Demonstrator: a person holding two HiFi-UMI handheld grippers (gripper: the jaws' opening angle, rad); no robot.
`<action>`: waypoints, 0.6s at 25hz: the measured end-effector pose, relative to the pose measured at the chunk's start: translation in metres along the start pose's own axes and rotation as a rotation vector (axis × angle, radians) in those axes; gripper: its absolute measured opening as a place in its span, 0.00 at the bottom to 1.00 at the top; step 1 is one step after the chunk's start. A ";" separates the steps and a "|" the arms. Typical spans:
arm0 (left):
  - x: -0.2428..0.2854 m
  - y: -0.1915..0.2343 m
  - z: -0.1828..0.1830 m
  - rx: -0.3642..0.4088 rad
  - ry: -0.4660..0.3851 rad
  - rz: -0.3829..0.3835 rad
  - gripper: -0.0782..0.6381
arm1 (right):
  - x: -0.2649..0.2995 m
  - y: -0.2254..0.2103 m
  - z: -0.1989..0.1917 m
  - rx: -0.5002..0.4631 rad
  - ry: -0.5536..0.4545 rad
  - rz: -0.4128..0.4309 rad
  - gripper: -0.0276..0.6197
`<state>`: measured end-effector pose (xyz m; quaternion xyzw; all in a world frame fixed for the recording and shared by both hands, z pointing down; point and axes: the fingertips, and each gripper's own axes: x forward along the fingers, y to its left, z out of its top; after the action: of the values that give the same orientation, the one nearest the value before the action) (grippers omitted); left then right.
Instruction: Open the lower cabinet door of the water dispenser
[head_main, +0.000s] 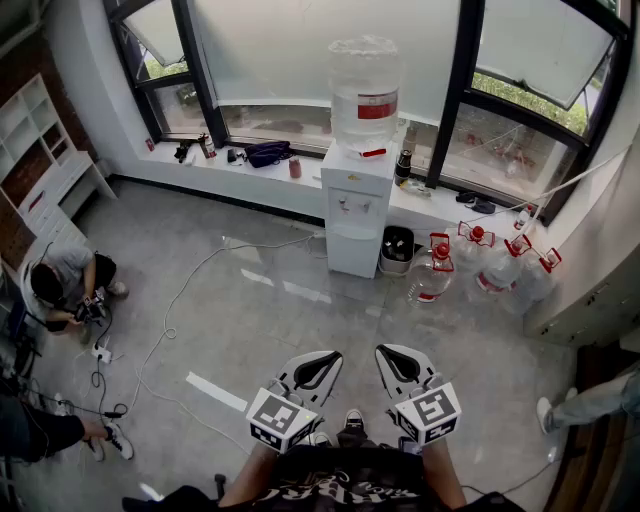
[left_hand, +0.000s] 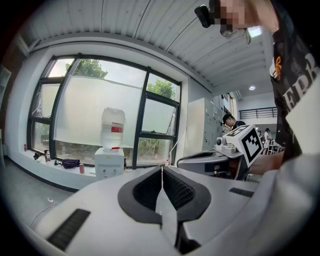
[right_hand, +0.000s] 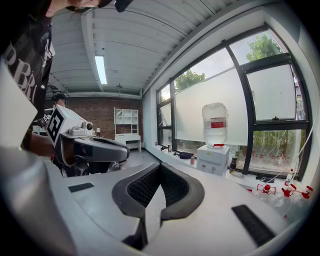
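Closest to you, both tools sit low in front of your body, side by side and level-ish; your left tool (head_main: 318, 368) has its jaws pressed together with nothing between them, and the left gripper view (left_hand: 161, 172) shows the same; your right tool (head_main: 400, 362) is just as tight and just as empty, pads meeting in its own view (right_hand: 159, 170). Past them there's bare grey floor (head_main: 300, 320) with a white cable (head_main: 180, 300) snaking across it; the water dispenser (head_main: 357, 205) stands well apart from both tools, against the window sill (head_main: 270, 170), bottle (head_main: 364, 90) on top; its lower cabinet door (head_main: 352, 250) looks closed; a cluster of red-capped jugs (head_main: 432, 270) sits on the floor to its right.
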<state>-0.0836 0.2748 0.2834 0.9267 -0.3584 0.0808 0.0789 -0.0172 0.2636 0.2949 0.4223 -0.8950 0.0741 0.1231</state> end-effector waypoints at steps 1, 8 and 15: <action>-0.001 -0.002 0.000 0.001 -0.001 -0.003 0.14 | -0.001 0.002 0.000 0.002 0.001 -0.005 0.06; -0.010 -0.007 -0.006 0.008 0.008 -0.004 0.14 | -0.003 0.013 -0.003 -0.006 0.007 -0.006 0.06; -0.013 0.001 -0.004 0.001 0.000 0.011 0.14 | 0.003 0.016 0.002 0.006 -0.003 0.006 0.06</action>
<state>-0.0941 0.2836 0.2843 0.9248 -0.3633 0.0812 0.0779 -0.0319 0.2716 0.2933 0.4202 -0.8962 0.0764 0.1202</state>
